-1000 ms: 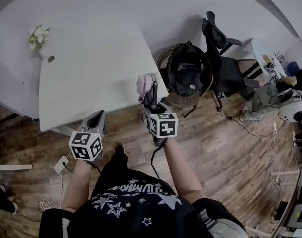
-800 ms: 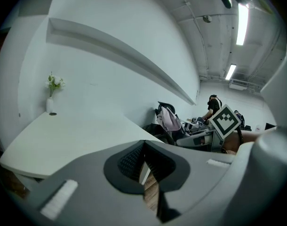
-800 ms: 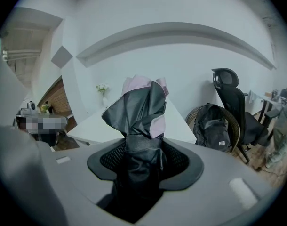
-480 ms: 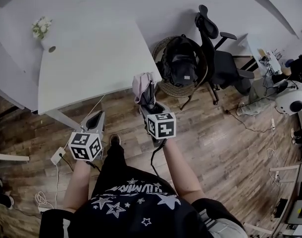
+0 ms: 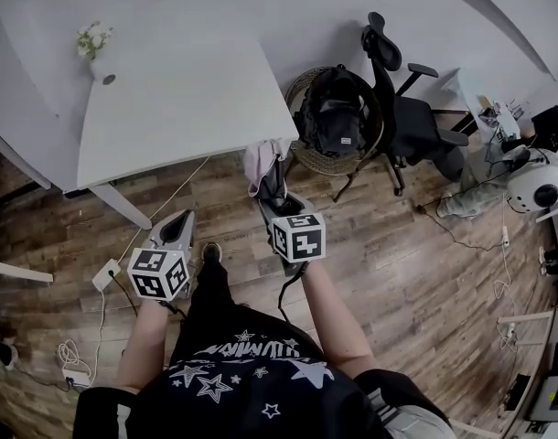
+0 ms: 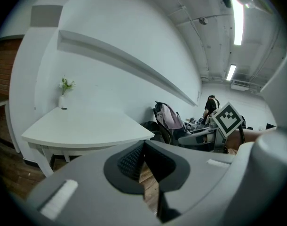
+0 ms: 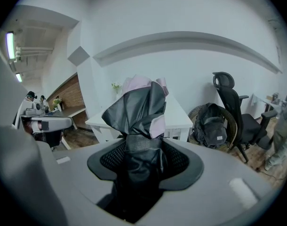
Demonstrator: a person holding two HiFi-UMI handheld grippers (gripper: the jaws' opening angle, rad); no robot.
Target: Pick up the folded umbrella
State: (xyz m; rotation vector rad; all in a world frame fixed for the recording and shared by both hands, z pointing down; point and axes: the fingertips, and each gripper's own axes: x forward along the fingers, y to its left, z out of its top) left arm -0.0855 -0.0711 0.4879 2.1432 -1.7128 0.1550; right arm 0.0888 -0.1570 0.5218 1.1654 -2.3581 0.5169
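Umbrella: folded, black with pale pink folds, bunched at the top, upright, off the table at its 5 o'clock.
Right gripper: clamped on the umbrella's lower part.
Left gripper: jaws together, empty, at the right gripper's 9 o'clock.

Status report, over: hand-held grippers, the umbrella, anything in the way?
Right hand-held gripper shut on folded umbrella, held off the floor. Left hand-held gripper shut, empty. White table just ahead.

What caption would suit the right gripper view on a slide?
The right gripper grips the folded umbrella, with a white table behind.
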